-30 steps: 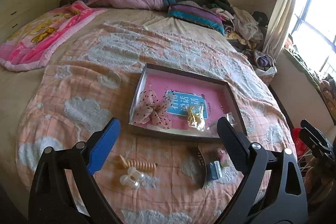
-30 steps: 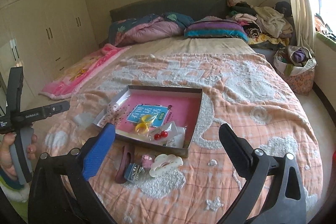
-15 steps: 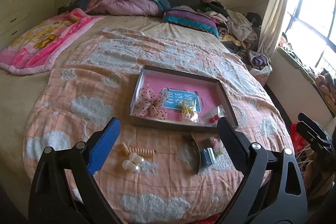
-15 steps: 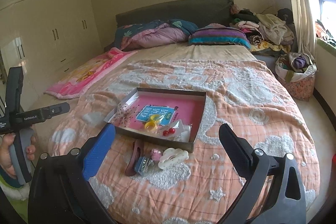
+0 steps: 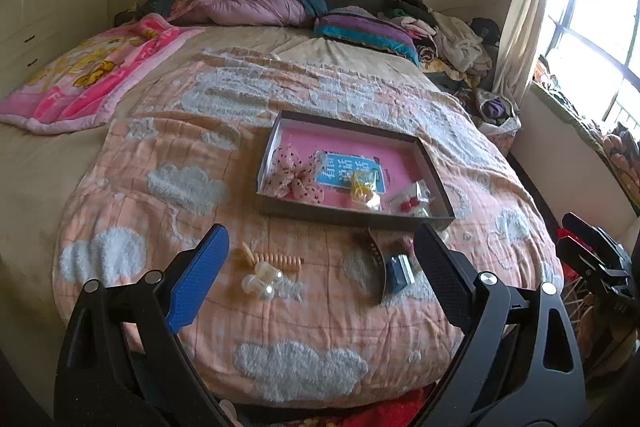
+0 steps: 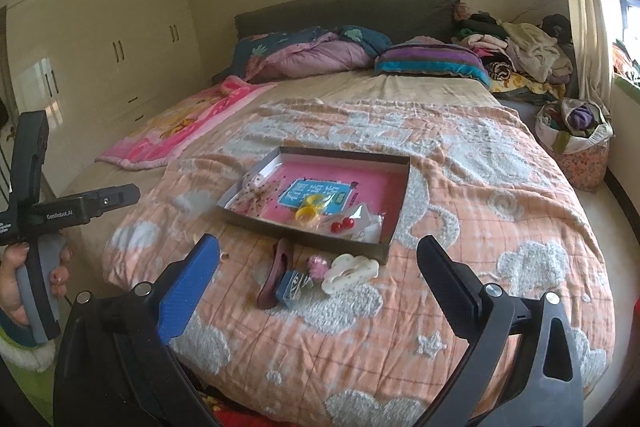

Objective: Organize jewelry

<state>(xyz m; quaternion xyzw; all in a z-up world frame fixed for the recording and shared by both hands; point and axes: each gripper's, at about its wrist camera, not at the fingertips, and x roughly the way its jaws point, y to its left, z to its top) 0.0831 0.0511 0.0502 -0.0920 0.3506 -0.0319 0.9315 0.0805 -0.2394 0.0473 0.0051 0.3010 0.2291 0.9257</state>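
Both grippers had been drawn back from the bed since the earlier frames, so that more of the orange cloud-patterned blanket [image 5: 280, 327] was seen below the jewelry. The left gripper [image 5: 320, 279] was held wide open with nothing between its fingers, and the right gripper [image 6: 320, 281] was likewise spread wide and empty. A shallow pink-lined box [image 5: 436, 179] lay on the blanket, well beyond both sets of fingertips. Inside it were seen a dotted pink bow [image 5: 294, 177], a yellow ring [image 6: 306, 213] and a red cherry piece [image 6: 343, 225] in clear wrapping. Nearer than the box, loose on the blanket, a beige spiral hair tie [image 5: 276, 261] and pearl-like clips [image 5: 260, 279] were seen between the left gripper's fingers in that view. A dark red hair clip [image 6: 274, 279], a small blue box [image 6: 292, 287] and a white cloud-shaped claw clip [image 6: 352, 269] were framed between the right gripper's fingers, just beside the pink-lined box's near wall.
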